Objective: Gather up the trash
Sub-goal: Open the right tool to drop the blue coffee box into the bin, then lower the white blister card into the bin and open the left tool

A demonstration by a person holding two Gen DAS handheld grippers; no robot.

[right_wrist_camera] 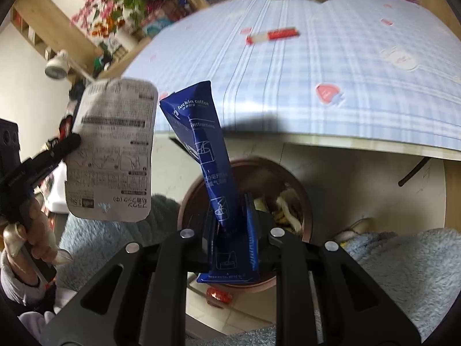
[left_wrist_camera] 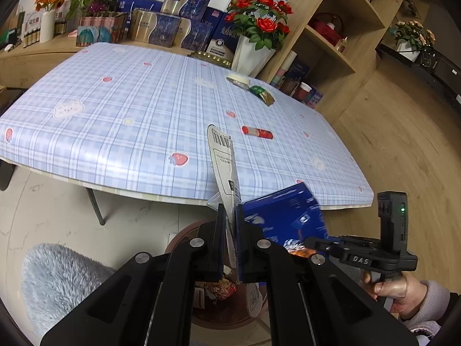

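My left gripper (left_wrist_camera: 230,216) is shut on a flat white package card (left_wrist_camera: 223,164) with a barcode; the same card (right_wrist_camera: 112,150) shows at the left of the right wrist view. My right gripper (right_wrist_camera: 232,216) is shut on a blue coffee packet (right_wrist_camera: 207,155), which also appears as the blue packet (left_wrist_camera: 285,216) beside the left gripper. Both hang over a brown round trash bin (right_wrist_camera: 305,201) on the floor, with wrappers inside; the bin (left_wrist_camera: 184,233) is partly hidden behind the left gripper's fingers. On the checked table lie a red stick wrapper (left_wrist_camera: 257,132), a green-gold wrapper (left_wrist_camera: 262,93) and a small white cup (left_wrist_camera: 237,80).
The table's blue checked cloth (left_wrist_camera: 129,115) ends just beyond the bin. Boxes and flower vases crowd its far edge, with a wooden shelf (left_wrist_camera: 340,28) to the right. A grey fluffy cushion (left_wrist_camera: 60,279) lies on the floor. A red wrapper (right_wrist_camera: 219,294) lies beside the bin.
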